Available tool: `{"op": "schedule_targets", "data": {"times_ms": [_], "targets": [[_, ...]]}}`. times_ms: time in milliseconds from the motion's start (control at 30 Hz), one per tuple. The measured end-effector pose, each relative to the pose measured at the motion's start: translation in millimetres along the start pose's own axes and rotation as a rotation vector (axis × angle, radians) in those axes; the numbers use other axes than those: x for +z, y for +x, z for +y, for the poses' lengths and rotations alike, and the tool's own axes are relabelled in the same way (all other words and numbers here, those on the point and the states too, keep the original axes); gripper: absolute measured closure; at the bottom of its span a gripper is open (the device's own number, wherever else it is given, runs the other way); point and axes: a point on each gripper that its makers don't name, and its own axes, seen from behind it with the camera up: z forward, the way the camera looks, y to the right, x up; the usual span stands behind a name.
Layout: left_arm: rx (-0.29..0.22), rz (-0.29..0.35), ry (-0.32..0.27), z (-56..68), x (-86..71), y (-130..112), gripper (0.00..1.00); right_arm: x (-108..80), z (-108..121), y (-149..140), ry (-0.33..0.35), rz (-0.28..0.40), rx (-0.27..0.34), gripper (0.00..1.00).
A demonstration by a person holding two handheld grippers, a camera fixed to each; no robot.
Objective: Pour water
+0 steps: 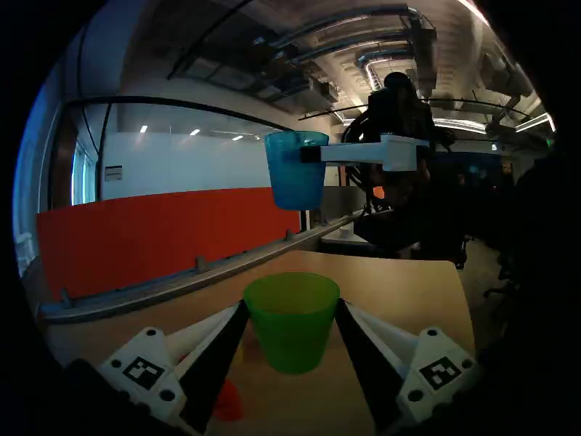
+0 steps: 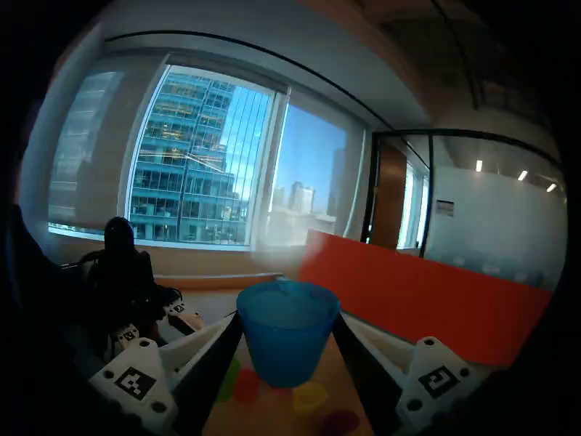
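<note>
A green cup (image 1: 292, 330) sits upright between the fingers of my left gripper (image 1: 292, 309), which is shut on it above a wooden table (image 1: 407, 291). Higher and farther off, a blue cup (image 1: 294, 171) hangs upright in my right gripper (image 1: 306, 154), whose white fingers reach in from the right. In the right gripper view that blue cup (image 2: 287, 334) fills the space between the fingers of my right gripper (image 2: 287, 320), shut on its sides. The left gripper (image 2: 178, 312) and the dark hand (image 2: 123, 272) holding it appear at the lower left. I cannot tell whether either cup holds water.
Several small coloured round things lie on the table under the blue cup: green (image 2: 229, 378), red (image 2: 247, 384), yellow (image 2: 310, 396). A red object (image 1: 229, 400) lies below my left fingers. An orange partition (image 1: 160, 232) runs along the table's far edge. A person's dark shape (image 1: 403, 123) stands behind the right gripper.
</note>
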Motion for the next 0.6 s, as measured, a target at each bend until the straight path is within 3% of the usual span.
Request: {"op": "schedule_targets", "data": {"times_ms": [600], "targets": [[0.002, -0.029, 0.003, 2.0, -5.0, -13.3, 0.14, -26.1, 15.2, -24.3, -0.043, -0.018, 0.017, 0.11]]}}
